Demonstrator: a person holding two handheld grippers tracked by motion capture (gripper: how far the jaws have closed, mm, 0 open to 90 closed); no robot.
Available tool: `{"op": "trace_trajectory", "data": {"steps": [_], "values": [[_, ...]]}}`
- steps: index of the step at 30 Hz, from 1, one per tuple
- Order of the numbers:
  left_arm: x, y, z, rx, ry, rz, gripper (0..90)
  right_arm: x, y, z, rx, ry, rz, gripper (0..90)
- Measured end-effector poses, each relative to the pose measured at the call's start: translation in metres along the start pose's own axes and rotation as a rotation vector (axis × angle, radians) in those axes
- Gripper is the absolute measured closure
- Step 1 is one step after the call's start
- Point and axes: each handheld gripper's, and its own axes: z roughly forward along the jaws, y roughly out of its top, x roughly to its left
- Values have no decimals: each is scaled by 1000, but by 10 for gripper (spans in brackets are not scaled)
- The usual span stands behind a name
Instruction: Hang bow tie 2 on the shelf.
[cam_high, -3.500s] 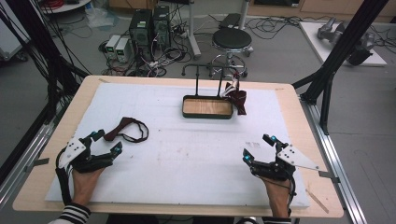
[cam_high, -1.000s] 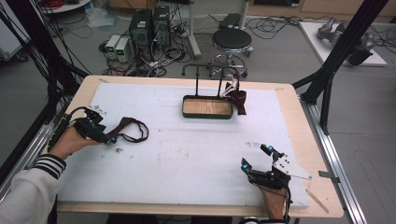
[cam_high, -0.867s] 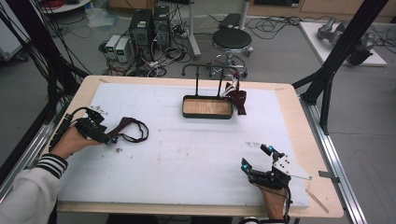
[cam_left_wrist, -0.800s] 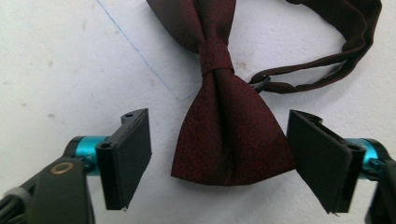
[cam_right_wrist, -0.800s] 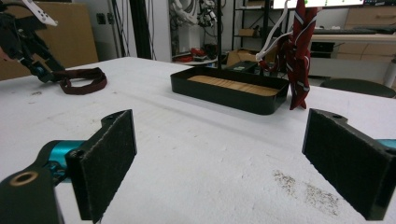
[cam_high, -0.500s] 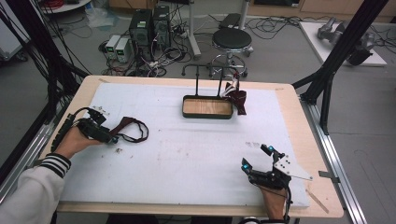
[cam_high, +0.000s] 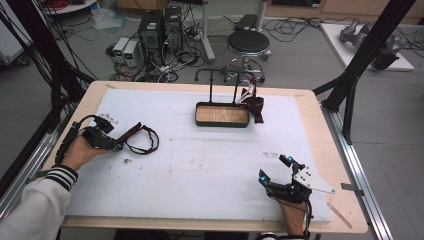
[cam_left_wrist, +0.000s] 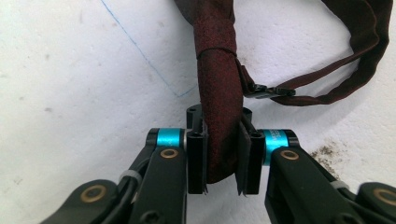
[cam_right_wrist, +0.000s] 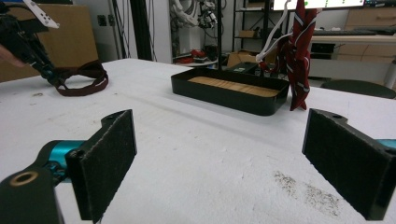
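Observation:
A dark red necktie (cam_high: 141, 139) lies looped on the white table cover at the left. My left gripper (cam_high: 114, 145) is shut on its thick end; in the left gripper view the tie (cam_left_wrist: 217, 88) runs between both pads and its thin strap with a black clip (cam_left_wrist: 261, 90) curls off to the right. My right gripper (cam_high: 276, 172) rests near the front right edge, open with nothing between its pads (cam_right_wrist: 107, 156). A second red patterned tie (cam_high: 255, 106) hangs from the black rack (cam_high: 222, 75) over the tray (cam_high: 222, 122).
The black tray with a wooden floor (cam_right_wrist: 224, 95) stands at the table's back centre, its rack posts rising behind it. A dirty smudge (cam_right_wrist: 308, 191) marks the cover near my right gripper. Black frame posts (cam_high: 357, 65) flank the table; a stool (cam_high: 248, 42) stands beyond.
Over the last seconds my left gripper moved from the front left up to the tie and closed on its end. The right gripper shifted slightly toward the front edge and stays open.

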Motion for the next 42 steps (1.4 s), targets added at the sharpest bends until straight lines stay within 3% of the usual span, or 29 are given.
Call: {"op": "trace_trajectory", "data": {"steps": [10,16,27,42], "values": [[-2,1,-9,-68,9,17,778,0,0,0,2,1,-8,90],[-5,2,-19,-175,-5,13,778,0,0,0,-1,3,-13,91],[-16,5,-33,-329,-16,37,779,1,0,0,-2,2,-11,90],[-40,25,-45,-468,-41,90,779,1,-1,-1,-5,2,-14,90]]}}
